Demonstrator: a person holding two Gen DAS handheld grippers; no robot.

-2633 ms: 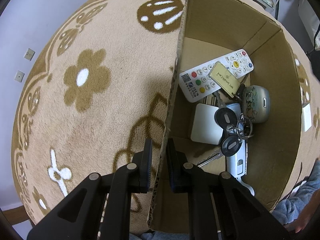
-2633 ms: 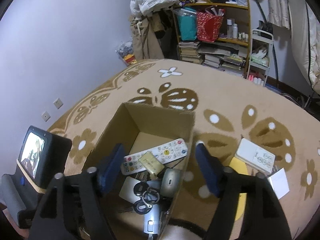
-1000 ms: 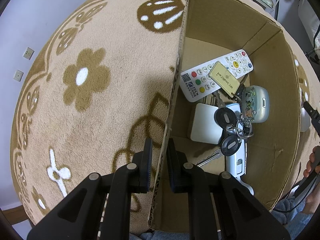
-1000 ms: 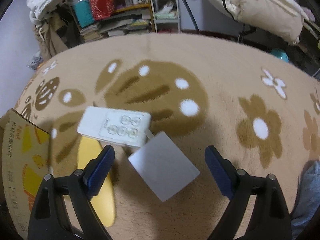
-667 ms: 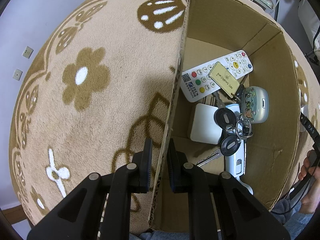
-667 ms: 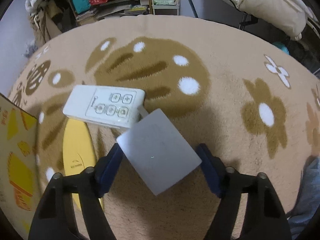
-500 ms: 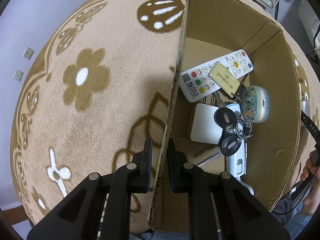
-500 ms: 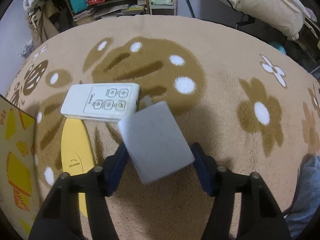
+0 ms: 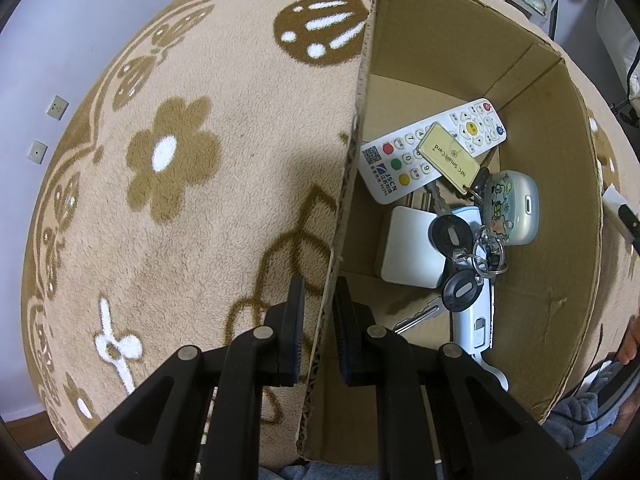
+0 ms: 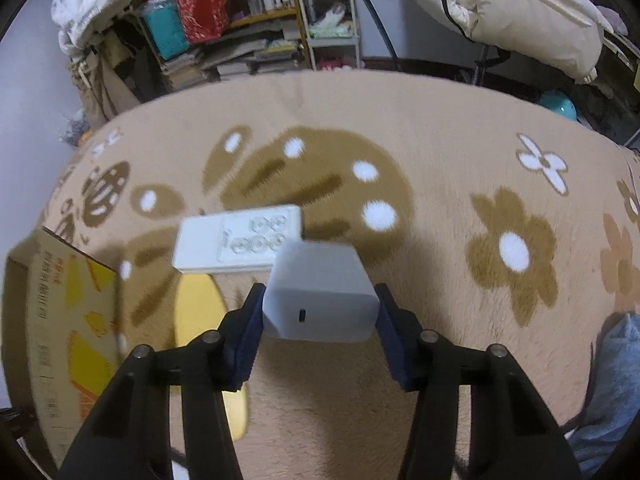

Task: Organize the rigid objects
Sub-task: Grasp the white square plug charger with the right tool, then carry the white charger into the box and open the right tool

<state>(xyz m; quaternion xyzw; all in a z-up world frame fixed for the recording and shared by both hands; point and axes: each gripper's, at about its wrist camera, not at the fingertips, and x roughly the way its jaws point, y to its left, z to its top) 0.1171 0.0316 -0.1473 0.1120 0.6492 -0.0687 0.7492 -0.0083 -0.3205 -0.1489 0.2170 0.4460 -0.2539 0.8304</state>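
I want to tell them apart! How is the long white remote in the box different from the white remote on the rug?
The long remote lies inside the cardboard box; the rug remote lies on the carpet outside it. The long remote has many buttons, some red, green and yellow; the rug remote shows only a few pale ones. A tan key tag rests on the long remote; nothing lies on the rug remote. Both are white rectangles.
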